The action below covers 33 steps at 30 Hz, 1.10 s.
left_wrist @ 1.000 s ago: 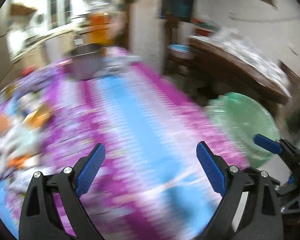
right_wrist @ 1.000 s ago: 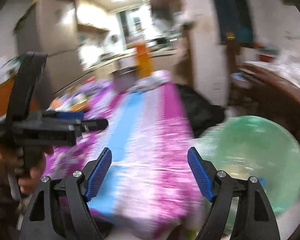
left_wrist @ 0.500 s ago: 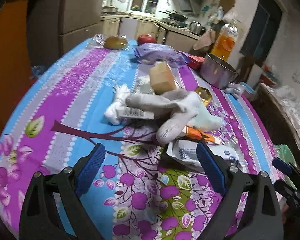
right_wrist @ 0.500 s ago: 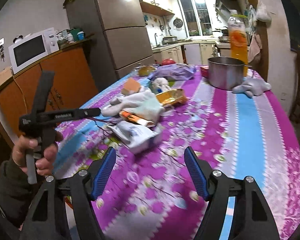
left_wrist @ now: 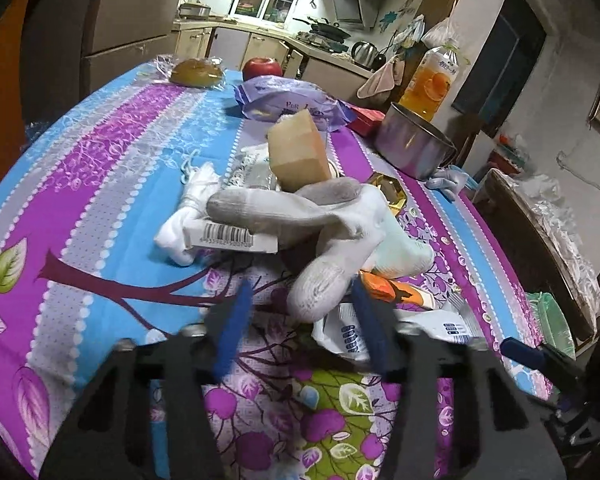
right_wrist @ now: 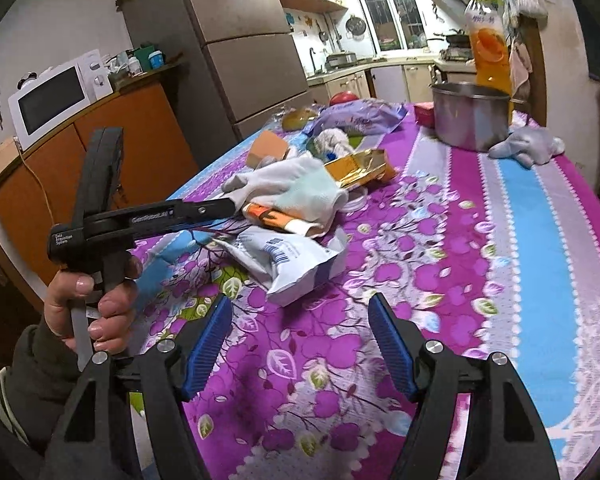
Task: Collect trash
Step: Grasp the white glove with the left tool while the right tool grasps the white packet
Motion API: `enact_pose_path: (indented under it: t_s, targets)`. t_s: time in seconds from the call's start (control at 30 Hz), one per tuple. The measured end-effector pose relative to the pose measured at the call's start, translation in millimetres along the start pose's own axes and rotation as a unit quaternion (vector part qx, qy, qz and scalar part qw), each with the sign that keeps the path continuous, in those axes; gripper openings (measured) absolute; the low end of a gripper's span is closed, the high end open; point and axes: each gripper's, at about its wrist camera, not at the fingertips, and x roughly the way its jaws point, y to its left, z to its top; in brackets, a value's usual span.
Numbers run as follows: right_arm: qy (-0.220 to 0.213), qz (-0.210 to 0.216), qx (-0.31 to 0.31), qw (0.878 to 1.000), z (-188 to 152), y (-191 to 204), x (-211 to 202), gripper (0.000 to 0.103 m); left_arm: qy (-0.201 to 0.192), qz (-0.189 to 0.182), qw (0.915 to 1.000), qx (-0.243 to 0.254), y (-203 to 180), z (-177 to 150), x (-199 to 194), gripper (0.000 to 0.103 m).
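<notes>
One pile of litter is lying mid-table on the purple-and-blue flowered tablecloth [right_wrist: 480, 240]: two grey-white cotton gloves [left_wrist: 324, 216], one crumpled white plastic wrapper with blue print [right_wrist: 288, 260], one orange tube [right_wrist: 276, 216] and one gold foil box [right_wrist: 360, 164]. One steel pot [right_wrist: 472, 114] and one orange drink bottle [right_wrist: 488, 36] are standing behind. The left gripper [left_wrist: 300, 316] is closing, its blue pads nearing a glove's fingertip, contact unclear. The right gripper [right_wrist: 300, 340] is hovering half-spread over bare cloth, holding nothing.
</notes>
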Motion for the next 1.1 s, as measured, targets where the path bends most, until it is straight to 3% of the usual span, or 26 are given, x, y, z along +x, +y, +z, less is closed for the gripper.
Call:
enact_pose_path:
  t_s: [0.03,0.1,0.43,0.53,0.67,0.9,1.1]
  targets:
    - [0.002,0.002,0.002,1.000,0,1,3,0.070,0.004,-0.002,1.0000,-0.004,1,-1,2,0.018]
    - [0.006,0.007,0.013,1.000,2,0,11,0.065,0.002,0.000,1.0000,-0.006,0,-4,2,0.015]
    - [-0.003,0.034,0.109,0.993,19,-8,40,0.063,0.000,0.000,1.0000,0.003,-5,-9,3,0.014]
    - [-0.003,0.021,0.137,0.990,20,-15,52,0.063,0.001,0.001,1.0000,0.007,-6,-9,4,0.014]
    - [-0.011,0.005,0.150,0.989,20,-20,56,0.040,-0.002,0.007,0.9999,0.007,-6,-9,3,0.013]
    - [-0.076,-0.050,0.068,0.994,30,2,18,0.029,-0.036,0.022,0.9990,0.014,-14,-6,-14,0.010]
    - [-0.134,-0.106,-0.023,0.985,43,27,-27,0.028,-0.101,0.013,0.9935,0.052,-44,14,-56,0.010]
